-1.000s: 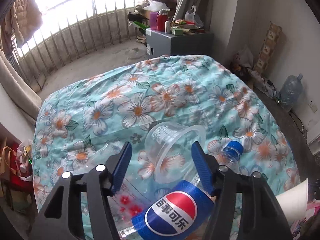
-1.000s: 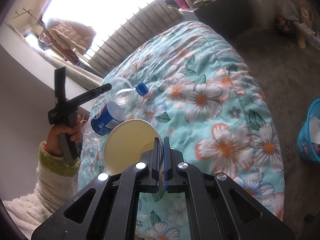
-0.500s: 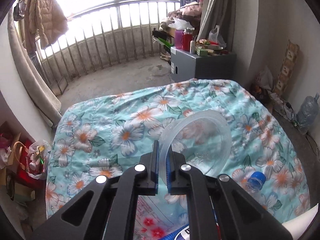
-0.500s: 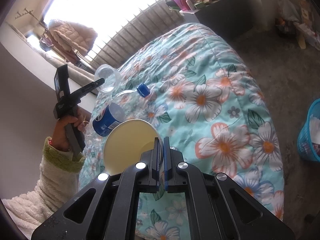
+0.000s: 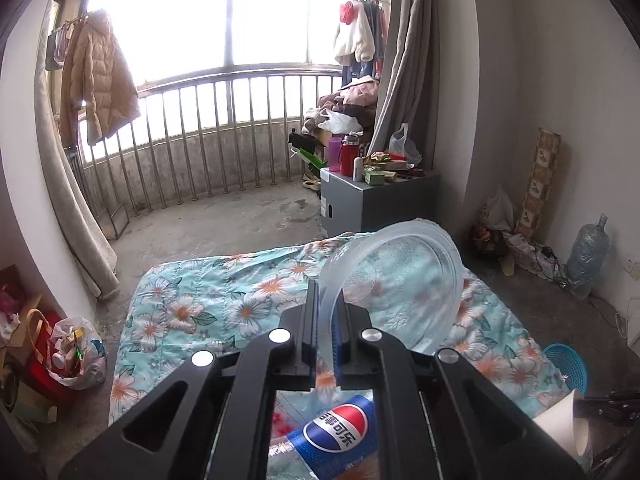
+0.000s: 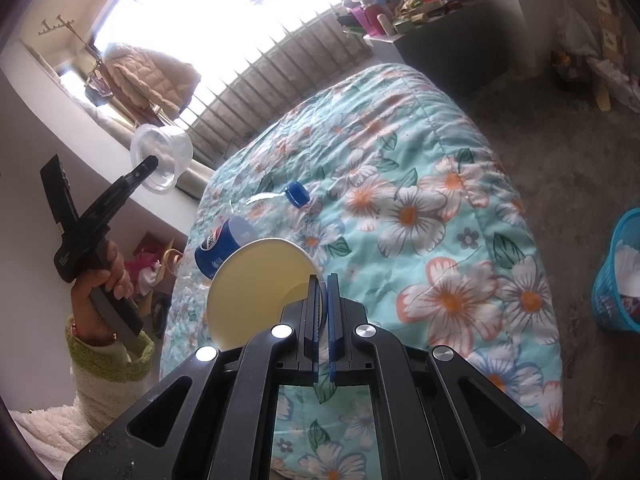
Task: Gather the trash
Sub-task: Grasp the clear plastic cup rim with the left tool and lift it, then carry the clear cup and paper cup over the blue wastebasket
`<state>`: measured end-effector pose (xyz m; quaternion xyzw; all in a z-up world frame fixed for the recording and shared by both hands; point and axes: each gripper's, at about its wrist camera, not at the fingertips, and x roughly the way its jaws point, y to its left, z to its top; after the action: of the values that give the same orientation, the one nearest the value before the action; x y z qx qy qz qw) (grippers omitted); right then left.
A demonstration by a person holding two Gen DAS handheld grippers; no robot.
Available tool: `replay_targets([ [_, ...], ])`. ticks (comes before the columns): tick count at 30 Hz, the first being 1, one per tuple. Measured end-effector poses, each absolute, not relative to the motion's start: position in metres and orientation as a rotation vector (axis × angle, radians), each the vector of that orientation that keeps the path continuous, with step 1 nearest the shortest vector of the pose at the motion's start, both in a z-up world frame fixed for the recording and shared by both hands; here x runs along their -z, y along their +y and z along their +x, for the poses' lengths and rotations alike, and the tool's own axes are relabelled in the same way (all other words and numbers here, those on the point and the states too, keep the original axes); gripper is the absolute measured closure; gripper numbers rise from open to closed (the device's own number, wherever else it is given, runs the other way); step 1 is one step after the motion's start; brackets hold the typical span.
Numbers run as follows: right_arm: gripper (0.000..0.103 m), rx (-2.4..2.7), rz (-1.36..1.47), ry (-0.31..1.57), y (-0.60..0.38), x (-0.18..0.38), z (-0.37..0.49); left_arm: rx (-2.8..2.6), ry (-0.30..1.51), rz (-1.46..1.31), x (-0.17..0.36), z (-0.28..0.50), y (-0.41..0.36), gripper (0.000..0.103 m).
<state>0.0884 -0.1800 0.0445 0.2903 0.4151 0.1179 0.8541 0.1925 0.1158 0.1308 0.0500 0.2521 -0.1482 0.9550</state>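
Left wrist view: the left claw [image 5: 327, 312] is pinched on the rim of a clear plastic cup [image 5: 394, 280], held up over the bed [image 5: 208, 300]. Flimsy and slippery-looking, so the rim seems the best spot. Further off, a paper cup [image 6: 260, 288] is clamped by the right claw [image 6: 323, 312], angled down.

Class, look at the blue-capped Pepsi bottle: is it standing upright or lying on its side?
Lying on its side: the bottle rests lengthwise on the floral quilt.

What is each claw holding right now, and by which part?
The left claw pinches the clear plastic cup by its rim wall. The right claw grips the paper cup by its rim edge.
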Motion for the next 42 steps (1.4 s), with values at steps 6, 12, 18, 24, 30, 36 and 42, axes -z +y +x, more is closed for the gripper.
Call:
replay_targets([
  [6,0.101,-0.23,0.606,0.834,-0.185,-0.056,0.078,0.359,0.499,0.064,-0.136,0.166,0.107,0.098],
  [12,0.101,-0.171,0.612,0.778,-0.208,-0.07,0.059,0.44,0.498,0.046,-0.139,0.158,0.078,0.098],
  [18,0.101,-0.094,0.651,0.718,-0.242,-0.076,0.041,0.543,0.518,0.055,-0.138,0.157,0.031,0.098],
  [24,0.101,-0.008,0.685,0.659,-0.279,-0.078,0.023,0.634,0.539,0.061,-0.138,0.16,-0.021,0.098],
  [30,0.101,0.135,0.737,0.582,-0.329,-0.078,-0.008,0.749,0.613,0.097,-0.131,0.165,-0.087,0.098],
  [36,0.101,0.403,0.795,0.549,-0.388,-0.057,-0.057,0.925,0.756,0.213,-0.099,0.161,-0.181,0.098],
  [42,0.101,0.568,0.944,0.575,-0.437,0.003,-0.088,1.048,1.01,0.341,-0.026,0.155,-0.294,0.097],
])
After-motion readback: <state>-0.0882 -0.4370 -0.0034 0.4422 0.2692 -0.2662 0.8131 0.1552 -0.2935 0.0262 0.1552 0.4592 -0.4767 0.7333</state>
